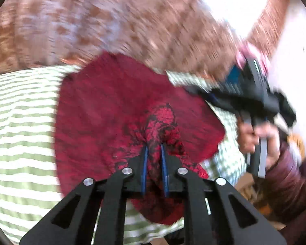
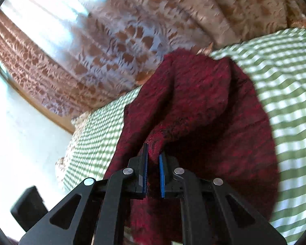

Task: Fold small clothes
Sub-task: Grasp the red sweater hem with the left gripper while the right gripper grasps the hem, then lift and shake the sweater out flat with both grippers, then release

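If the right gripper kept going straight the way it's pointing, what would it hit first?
The red cloth itself: the right gripper is already shut on a fold of it, and more of the cloth bunches directly ahead. Beyond that likely lies the green checked sheet, though depth is hard to judge.

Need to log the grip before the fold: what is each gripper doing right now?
Left gripper: closed on the red garment.
Right gripper: closed on a bunched edge of the same red garment.

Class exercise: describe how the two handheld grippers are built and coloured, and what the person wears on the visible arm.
Both the left gripper and right gripper are matte black linkage frames with triangular cut-outs, round silver pivot pins and two blue-faced fingers. The visible arm wears a maroon sleeve.
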{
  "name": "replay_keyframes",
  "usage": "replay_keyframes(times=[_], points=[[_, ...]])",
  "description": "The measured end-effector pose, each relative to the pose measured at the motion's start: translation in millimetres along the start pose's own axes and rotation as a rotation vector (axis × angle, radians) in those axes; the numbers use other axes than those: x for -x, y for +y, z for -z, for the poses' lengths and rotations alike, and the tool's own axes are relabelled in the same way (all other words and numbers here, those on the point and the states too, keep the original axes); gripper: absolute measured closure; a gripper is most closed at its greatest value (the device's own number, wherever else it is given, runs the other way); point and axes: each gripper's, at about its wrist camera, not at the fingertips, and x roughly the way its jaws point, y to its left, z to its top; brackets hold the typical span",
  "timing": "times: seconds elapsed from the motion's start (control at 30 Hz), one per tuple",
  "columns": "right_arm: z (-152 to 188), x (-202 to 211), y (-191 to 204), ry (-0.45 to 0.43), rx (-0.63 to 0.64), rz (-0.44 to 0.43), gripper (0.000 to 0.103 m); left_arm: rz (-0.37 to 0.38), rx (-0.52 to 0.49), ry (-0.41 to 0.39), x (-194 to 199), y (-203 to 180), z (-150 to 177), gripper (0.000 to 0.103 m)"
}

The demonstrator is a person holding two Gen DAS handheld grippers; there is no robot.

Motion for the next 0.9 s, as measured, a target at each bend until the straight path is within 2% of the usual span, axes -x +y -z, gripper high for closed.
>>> replay_keyframes(times=[0.13,0.27,0.3,0.37,0.5,0.63,0.67,0.7,0.77,0.8,0.83,0.9], points=[[-21,29,-23,-0.087,-0.039,0.018,0.095,-0.158,0.113,-0.117,31,59,-32,0.096],[-54,59,-64,-0.201,-0.116,0.082,0.095,-0.29,0.25,-0.164,34,129,-63,0.097],[-64,64,-78,-0.218,-0.139,0.109,0.095,-0.348,0.277,-0.178,33,148,-72,0.097],[-81,69,-106,-0.228,-0.188,0.149,0.095,-0.401,0.33,-0.18,27,178,-81,0.097],[-109,75,-172,-0.259,-0.394,0.137,0.095,-0.526,0.403,-0.168,10,226,-105,0.097],[-126,84,-221,-0.326,-0.523,0.187,0.094,-0.704,0.505,-0.137,-1,277,-122,0.097],[-129,87,-232,-0.347,-0.551,0.21,0.093,-0.727,0.537,-0.118,-3,289,-123,0.096],[-132,91,-242,-0.367,-0.573,0.231,0.078,-0.747,0.569,-0.108,-1,300,-122,0.093],[-131,103,-263,-0.421,-0.656,0.311,0.009,-0.78,0.645,-0.122,3,315,-119,0.083],[-127,112,-270,-0.464,-0.7,0.323,0.005,-0.774,0.65,-0.145,7,316,-117,0.068],[-123,121,-275,-0.498,-0.722,0.334,0.005,-0.785,0.641,-0.162,10,313,-114,0.058],[-118,133,-274,-0.499,-0.692,0.354,0.005,-0.772,0.622,-0.169,13,305,-108,0.054]])
